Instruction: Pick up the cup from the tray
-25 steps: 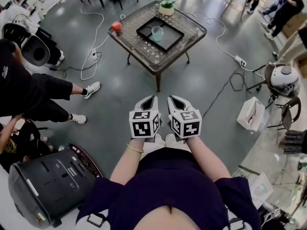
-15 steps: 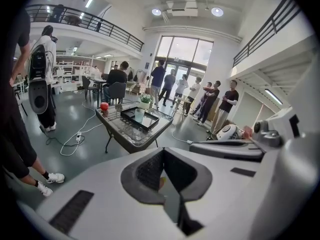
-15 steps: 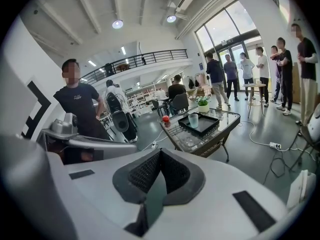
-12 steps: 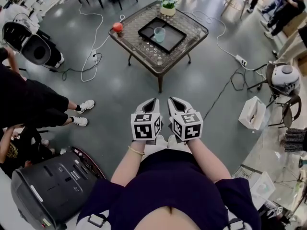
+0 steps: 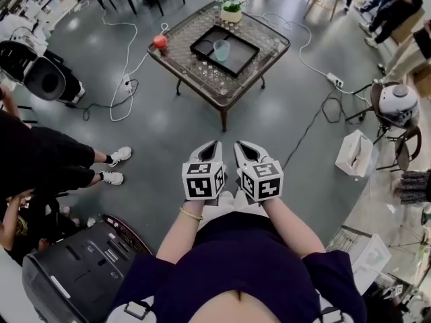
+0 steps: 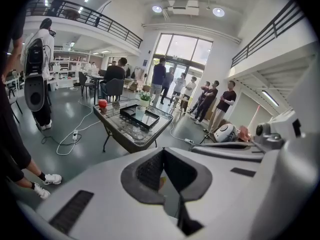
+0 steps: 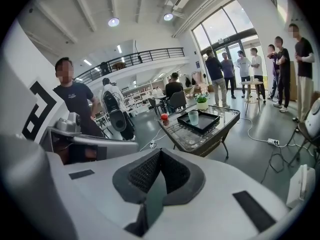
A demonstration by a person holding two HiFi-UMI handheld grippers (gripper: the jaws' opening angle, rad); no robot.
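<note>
I hold both grippers close to my body, side by side and well short of the table. The left gripper [image 5: 214, 144] has its jaws pressed together with nothing between them, and the right gripper [image 5: 240, 145] is the same, tips meeting on air. The print I can make out is the black-and-white square pattern on each marker cube [image 5: 202, 178]; it has no letters.

At my near left a black hard case [image 5: 81, 268] lies on the floor, and a bystander's white shoes [image 5: 114, 159] stand just beyond it. At my right a white bin [image 5: 355, 157] sits near a dark cable [image 5: 306, 132] that runs up towards a power strip [image 5: 333, 79].

Between those, a wide stretch of bare grey floor [image 5: 168, 123] leads straight ahead to the nearest corner of the glass-topped table [image 5: 202, 76].

On the table a black tray [image 5: 236, 62] lies towards the far side, set in from the edges. The cup [image 5: 221, 48], pale and translucent, stands upright inside the tray. A red ball [image 5: 159, 42] sits at the table's left corner and a small potted plant [image 5: 231, 9] at the far corner, both apart from the tray.
</note>
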